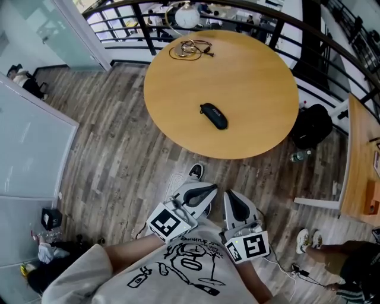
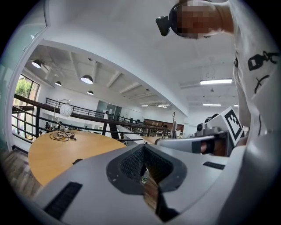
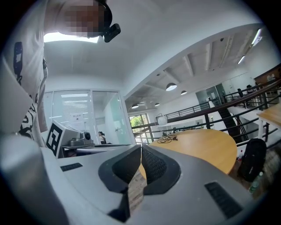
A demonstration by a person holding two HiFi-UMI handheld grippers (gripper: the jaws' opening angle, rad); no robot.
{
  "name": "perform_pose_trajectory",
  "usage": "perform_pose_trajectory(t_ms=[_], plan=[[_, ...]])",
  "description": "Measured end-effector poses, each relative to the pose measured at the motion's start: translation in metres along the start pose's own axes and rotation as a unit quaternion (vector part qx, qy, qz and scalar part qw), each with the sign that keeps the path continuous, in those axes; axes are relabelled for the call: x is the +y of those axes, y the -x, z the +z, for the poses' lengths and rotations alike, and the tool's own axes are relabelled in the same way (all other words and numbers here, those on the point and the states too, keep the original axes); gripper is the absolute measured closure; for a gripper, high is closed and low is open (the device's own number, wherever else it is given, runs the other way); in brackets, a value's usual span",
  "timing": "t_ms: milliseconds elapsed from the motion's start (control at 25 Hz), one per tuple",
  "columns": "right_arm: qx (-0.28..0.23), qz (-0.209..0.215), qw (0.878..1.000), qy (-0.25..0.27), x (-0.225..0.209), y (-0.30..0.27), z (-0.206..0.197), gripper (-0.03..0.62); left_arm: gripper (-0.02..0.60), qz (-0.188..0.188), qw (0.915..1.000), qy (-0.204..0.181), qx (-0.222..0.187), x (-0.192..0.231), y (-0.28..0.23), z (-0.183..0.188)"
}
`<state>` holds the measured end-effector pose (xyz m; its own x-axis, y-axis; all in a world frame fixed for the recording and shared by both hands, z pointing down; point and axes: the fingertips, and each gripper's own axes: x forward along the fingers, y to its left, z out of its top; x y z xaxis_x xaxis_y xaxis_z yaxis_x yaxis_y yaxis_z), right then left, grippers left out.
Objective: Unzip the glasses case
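On the round table, the glasses case lies well apart from my tools. Left gripper and right gripper: jaws together, empty.

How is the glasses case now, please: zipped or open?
Shut, apparently: the glasses case lies on the table as one closed shape; the zip is unreadable.

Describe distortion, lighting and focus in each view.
Head view: railings bow outward, light is even, and the glasses case is sharp on the table. Left gripper view: fisheye with dark corners; the jaws are close and soft. Right gripper view: same fisheye, with bright ceiling lamps.
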<state>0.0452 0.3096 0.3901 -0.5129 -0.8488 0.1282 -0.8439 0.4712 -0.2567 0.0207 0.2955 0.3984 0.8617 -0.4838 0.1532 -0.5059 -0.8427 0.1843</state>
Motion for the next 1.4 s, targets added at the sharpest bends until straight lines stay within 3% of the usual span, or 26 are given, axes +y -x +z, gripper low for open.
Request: perform_pose_trajectory(t_ms=[320,520,640,920,1400], plan=[[0.008,-0.005,1.000,0.002,-0.028,-0.028,0.005,0.571,0.575,-0.001,0.9998,0.007,-0.018,0.028,-0.028,0.011],[0.016,-0.005,1.000,0.005,-0.044,-0.057,0.011,0.571,0.575,-0.003,0.9998,0.017,0.013,0.057,-0.047,0.012],[0.020,-0.009,1.000,0.004,-0.056,-0.079,0.017,0.571,0.575,-0.002,0.9995,0.024,0.022,0.079,-0.058,0.019],[0.030,-0.012,0.999,0.011,-0.080,-0.140,0.034,0.571,0.575,-0.008,0.9994,0.029,-0.015,0.139,-0.086,0.041],[0.028,-0.031,0.999,0.028,-0.122,-0.243,0.070,0.571,0.575,-0.025,0.9990,0.033,-0.017,0.243,-0.130,0.075]])
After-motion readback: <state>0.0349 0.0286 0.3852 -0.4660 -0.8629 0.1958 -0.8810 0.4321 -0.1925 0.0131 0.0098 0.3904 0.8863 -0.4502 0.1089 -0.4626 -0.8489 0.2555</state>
